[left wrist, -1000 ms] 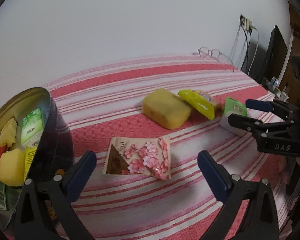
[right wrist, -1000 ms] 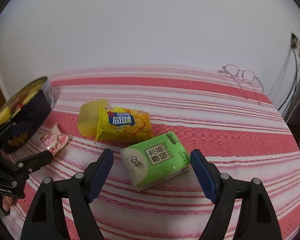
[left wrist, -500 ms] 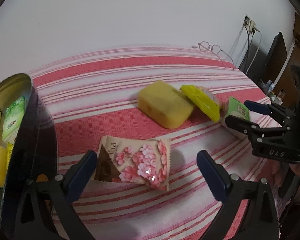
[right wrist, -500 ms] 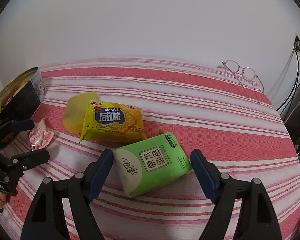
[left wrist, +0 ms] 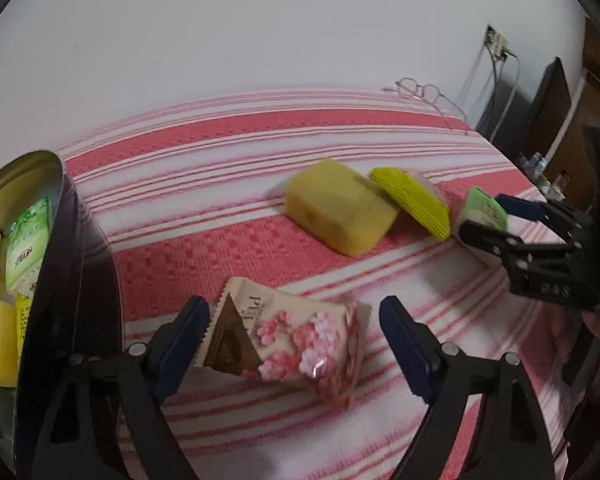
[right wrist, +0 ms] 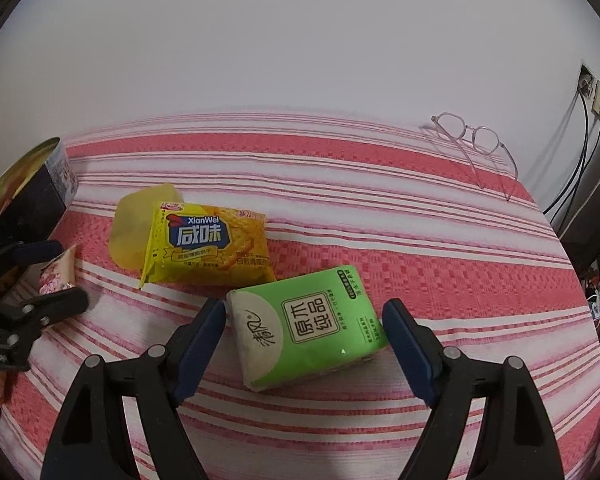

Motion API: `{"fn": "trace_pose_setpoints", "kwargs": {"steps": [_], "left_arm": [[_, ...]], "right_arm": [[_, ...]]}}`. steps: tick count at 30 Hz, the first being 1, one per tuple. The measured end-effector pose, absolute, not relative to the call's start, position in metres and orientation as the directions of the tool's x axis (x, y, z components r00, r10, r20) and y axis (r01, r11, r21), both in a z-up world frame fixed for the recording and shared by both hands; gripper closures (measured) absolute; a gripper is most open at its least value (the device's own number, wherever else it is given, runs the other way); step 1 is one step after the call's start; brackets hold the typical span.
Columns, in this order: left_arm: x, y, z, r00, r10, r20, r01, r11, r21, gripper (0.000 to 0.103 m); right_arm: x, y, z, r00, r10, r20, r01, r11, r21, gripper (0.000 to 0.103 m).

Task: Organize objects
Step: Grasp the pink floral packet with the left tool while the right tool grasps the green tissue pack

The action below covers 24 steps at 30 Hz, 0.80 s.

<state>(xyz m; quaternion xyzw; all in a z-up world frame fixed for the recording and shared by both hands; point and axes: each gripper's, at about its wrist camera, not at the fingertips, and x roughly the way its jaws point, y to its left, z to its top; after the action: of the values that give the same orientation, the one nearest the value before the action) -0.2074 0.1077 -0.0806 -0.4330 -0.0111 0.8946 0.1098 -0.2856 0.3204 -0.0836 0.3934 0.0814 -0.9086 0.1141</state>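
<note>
Partly done: tin [left wrist: 66,216] left of closing left gripper [left wrist: 292,342] already stocked; flowered packet [left wrist: 296,340] between its jaws ungripped, green tissue pack [right wrist: 306,322] between open right gripper [right wrist: 304,338] jaws, sponge [left wrist: 340,212] and yellow cracker packet [right wrist: 214,246] beyond, all left.

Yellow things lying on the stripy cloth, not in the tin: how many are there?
2. A soft yellow sponge block lies mid-cloth, and a yellow cracker packet leans against its right side in the left view. More yellow things sit inside the round metal tin.
</note>
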Motion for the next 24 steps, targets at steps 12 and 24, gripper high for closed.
{"fn": "trace_pose_setpoints", "kwargs": {"steps": [12,24], "left_arm": [[-0.2033,0.0999,-0.0810,-0.595,0.174,-0.785,-0.198,-0.978,-0.068,0.031],[-0.2035,0.0999,-0.0809,-0.607,0.178,-0.775,-0.213,-0.975,-0.057,0.050]], "right_arm": [[-0.2915,0.3227,-0.0861,-0.648,-0.122,-0.751,0.250,-0.966,-0.059,0.021],[-0.2872,0.3159,-0.0841,-0.669,-0.058,-0.741,0.225,-0.966,-0.128,0.027]]}}
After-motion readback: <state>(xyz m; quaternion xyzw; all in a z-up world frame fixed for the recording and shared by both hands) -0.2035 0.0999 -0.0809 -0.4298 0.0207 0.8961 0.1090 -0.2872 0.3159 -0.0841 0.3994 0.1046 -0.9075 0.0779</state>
